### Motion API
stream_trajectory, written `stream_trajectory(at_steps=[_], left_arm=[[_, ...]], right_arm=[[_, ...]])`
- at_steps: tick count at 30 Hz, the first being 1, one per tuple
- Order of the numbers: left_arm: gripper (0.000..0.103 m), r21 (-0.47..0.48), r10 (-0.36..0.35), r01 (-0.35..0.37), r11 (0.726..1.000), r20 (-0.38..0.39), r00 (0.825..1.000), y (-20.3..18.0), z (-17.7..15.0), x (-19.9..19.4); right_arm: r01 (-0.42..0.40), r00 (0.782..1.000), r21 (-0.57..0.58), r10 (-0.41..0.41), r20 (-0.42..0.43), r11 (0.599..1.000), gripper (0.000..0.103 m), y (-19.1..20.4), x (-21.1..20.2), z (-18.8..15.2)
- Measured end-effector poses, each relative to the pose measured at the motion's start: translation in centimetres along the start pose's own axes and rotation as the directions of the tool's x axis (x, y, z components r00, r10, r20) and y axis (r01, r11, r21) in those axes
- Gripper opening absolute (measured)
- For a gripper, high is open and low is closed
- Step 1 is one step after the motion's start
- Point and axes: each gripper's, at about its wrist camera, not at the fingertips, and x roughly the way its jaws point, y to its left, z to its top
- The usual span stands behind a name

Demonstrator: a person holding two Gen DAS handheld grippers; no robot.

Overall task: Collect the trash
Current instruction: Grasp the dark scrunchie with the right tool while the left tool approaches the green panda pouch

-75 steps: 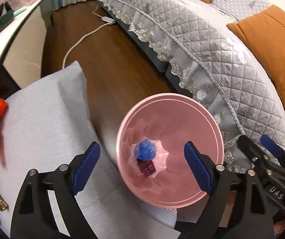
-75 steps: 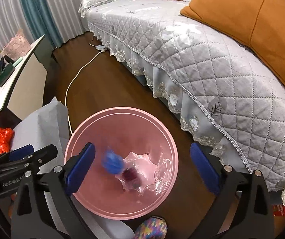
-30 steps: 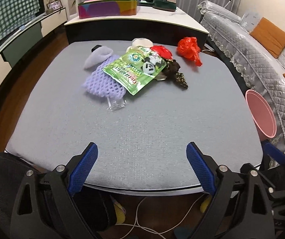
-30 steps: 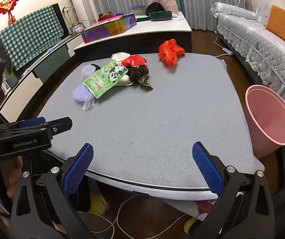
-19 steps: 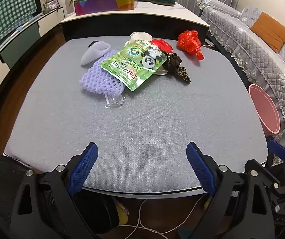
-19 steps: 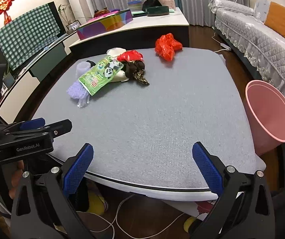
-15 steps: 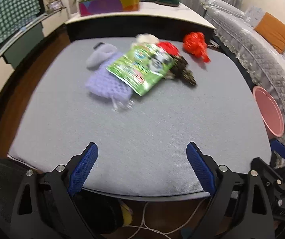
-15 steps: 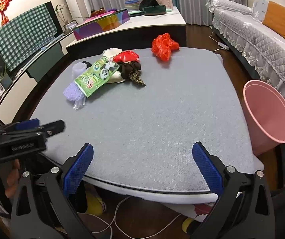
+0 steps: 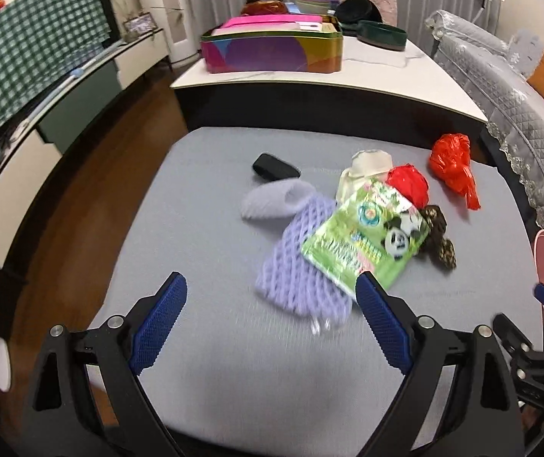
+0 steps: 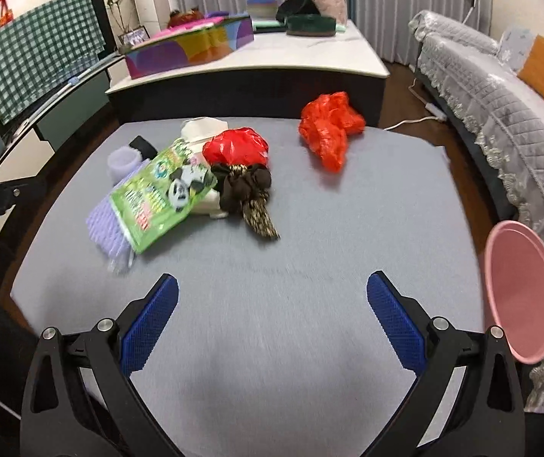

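Both claws have advanced over the grey desk [image 10: 310,266] toward the trash pile; bare cloth lies ahead. Left claw [image 9: 270,320] gapes wide, empty, near the purple foam net [image 9: 302,278]; right claw [image 10: 272,320] likewise, pink bin [image 10: 523,297] beside the desk's right edge.

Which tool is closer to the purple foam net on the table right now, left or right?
Left. The left tool is open with the purple foam net just ahead between its fingers. The right tool is open over bare table, the net far off to its left.
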Motion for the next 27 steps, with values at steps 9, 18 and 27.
stream_trajectory(at_steps=[9,18,27], left_arm=[[0.087,0.075,-0.017,0.022,0.997,-0.068,0.998,-1.4,1.9,5.5],[0.087,0.024,-0.034,0.037,0.999,-0.111,0.993,-0.3,2.8,7.5],[0.087,0.152,-0.213,0.224,0.963,-0.088,0.973,-5.8,2.6,6.8]], right_arm=[[0.010,0.998,-0.051,-0.013,-0.064,0.999,0.087,1.6,8.3,3.8],[-0.052,0.994,-0.072,0.044,-0.097,0.996,0.019,2.2,10.1,4.8],[0.017,0.995,0.004,-0.016,-0.098,1.000,0.019,-3.8,1.6,2.1]])
